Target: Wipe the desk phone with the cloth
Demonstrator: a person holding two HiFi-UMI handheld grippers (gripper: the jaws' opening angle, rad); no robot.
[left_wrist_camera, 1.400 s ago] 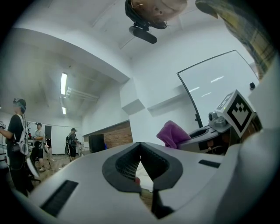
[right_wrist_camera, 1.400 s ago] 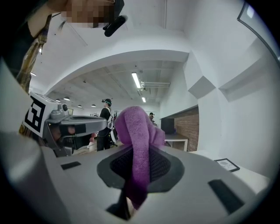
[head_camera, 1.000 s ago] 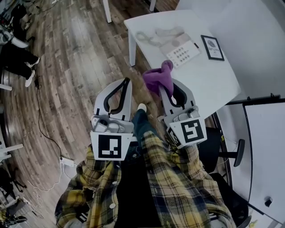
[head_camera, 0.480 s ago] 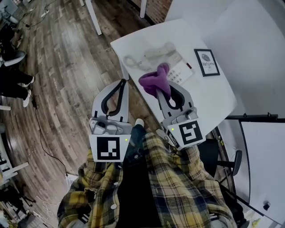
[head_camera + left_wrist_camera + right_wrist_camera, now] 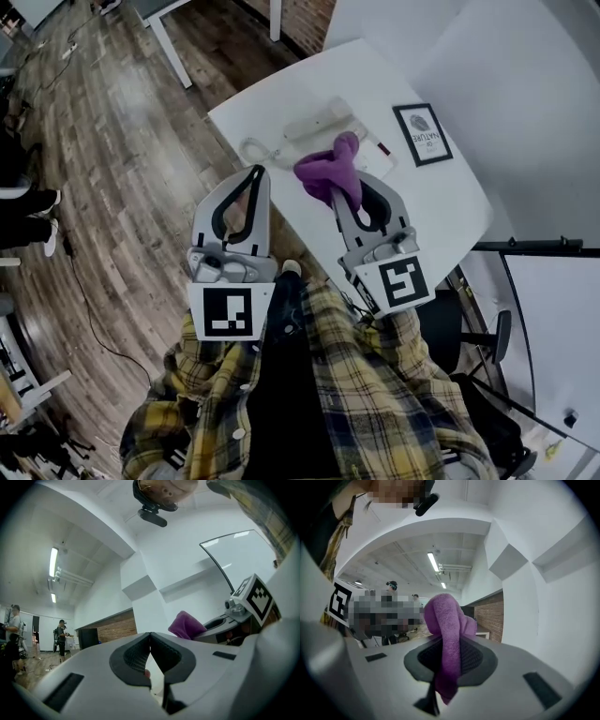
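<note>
Basically nothing is wiped yet, as judged from how things lie. Most of the head view is taken up by wooden floor point(image 5: 103, 159), with a white surface point(image 5: 441, 206) set at an angle ahead of the person. On that surface the white desk phone point(image 5: 323, 124) is seen, handset seated on its cradle, coiled cord point(image 5: 253, 150) trailing to its left edge, and a small framed card point(image 5: 422, 134) lies just beside it to the right. Both tools are held up in front of the person's chest. The right gripper point(image 5: 339, 192) is clenched on the purple cloth point(image 5: 328, 169); in the right gripper view the cloth point(image 5: 447, 634) is pinched between the fingers point(image 5: 476, 660), bunched above them and hanging a little below. The left gripper point(image 5: 259, 173) is empty, and in the left gripper view its fingers point(image 5: 136, 656) are pressed together on nothing. Seen from the head, the cloth overlaps the near edge of the phone, but contact cannot be confirmed. Both gripper views look out at walls and ceiling rather than down at the surface, so the cloth is judged to be held above the phone, not on it. So pickup of the cloth counts as done. Lowering it onto the phone and all wiping passes over handset, keypad and body are left.
</note>
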